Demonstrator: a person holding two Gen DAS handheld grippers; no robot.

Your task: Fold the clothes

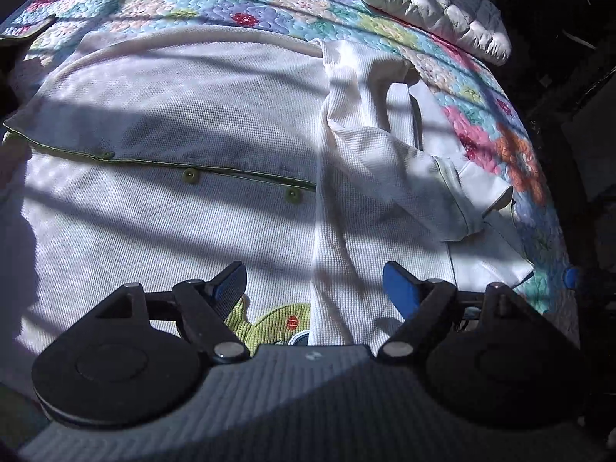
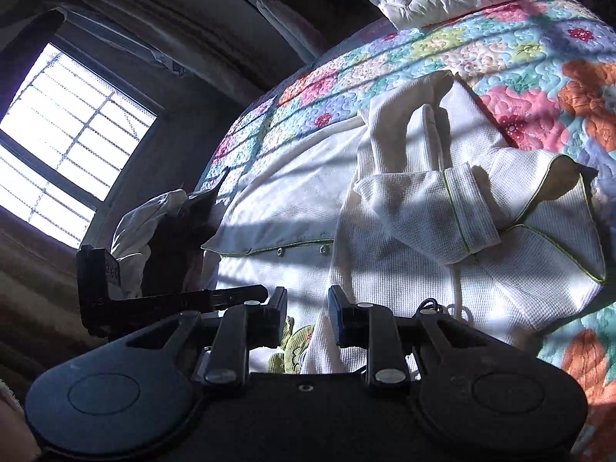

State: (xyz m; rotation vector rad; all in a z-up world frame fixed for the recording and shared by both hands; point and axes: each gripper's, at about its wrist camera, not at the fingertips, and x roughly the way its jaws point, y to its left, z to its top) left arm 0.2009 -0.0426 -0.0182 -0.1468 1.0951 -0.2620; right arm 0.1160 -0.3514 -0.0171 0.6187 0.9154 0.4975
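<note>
Seen from the left wrist, a white waffle-knit garment [image 1: 173, 123] lies spread on a floral quilt [image 1: 238, 4], its green-piped placket and three green buttons [image 1: 189, 175] running across the cloth. A sleeve [image 1: 419, 177] is folded back over the garment's right side, and a white quilted pillow [image 1: 431, 4] sits at the quilt's far edge beyond it. The left gripper [image 1: 315, 283] hovers over the garment's near part with its blue-padded jaws spread wide, nothing between them, above a green embroidered patch [image 1: 269, 325]. From the right wrist, the same garment [image 2: 308, 192] covers the quilt [image 2: 519, 57], the sleeve [image 2: 423, 208] doubled across it with its green-edged cuff toward the quilt's right side. The right gripper [image 2: 308, 308] stands partly open just above a raised fold of the garment, its pads not pressing the cloth. A barred window [image 2: 69, 142] glows left of the quilt.
</note>
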